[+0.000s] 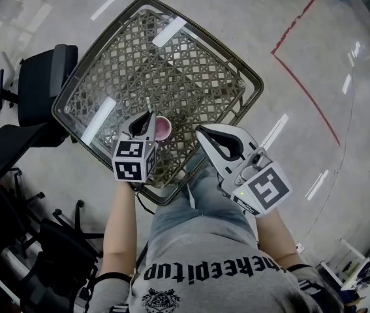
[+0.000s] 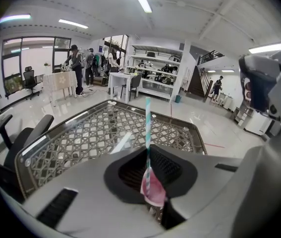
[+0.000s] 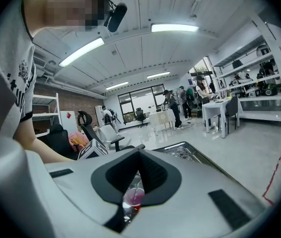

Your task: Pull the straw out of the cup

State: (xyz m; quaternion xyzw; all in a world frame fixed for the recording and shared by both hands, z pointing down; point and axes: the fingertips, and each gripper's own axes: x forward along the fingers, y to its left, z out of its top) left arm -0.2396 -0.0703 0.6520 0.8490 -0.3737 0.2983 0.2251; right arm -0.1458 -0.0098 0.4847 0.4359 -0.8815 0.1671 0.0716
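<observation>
- Straw sits upright in the cup, near side of the table.
- Left gripper is pinched on the straw above the cup.
- Right gripper has its jaws together, empty, just right of the cup.

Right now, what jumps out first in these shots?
A striped straw stands in a pink cup on the glass-topped lattice table, near the edge closest to the person. The left gripper is closed on the straw just above the cup. The right gripper hangs shut and empty just right of the cup.
</observation>
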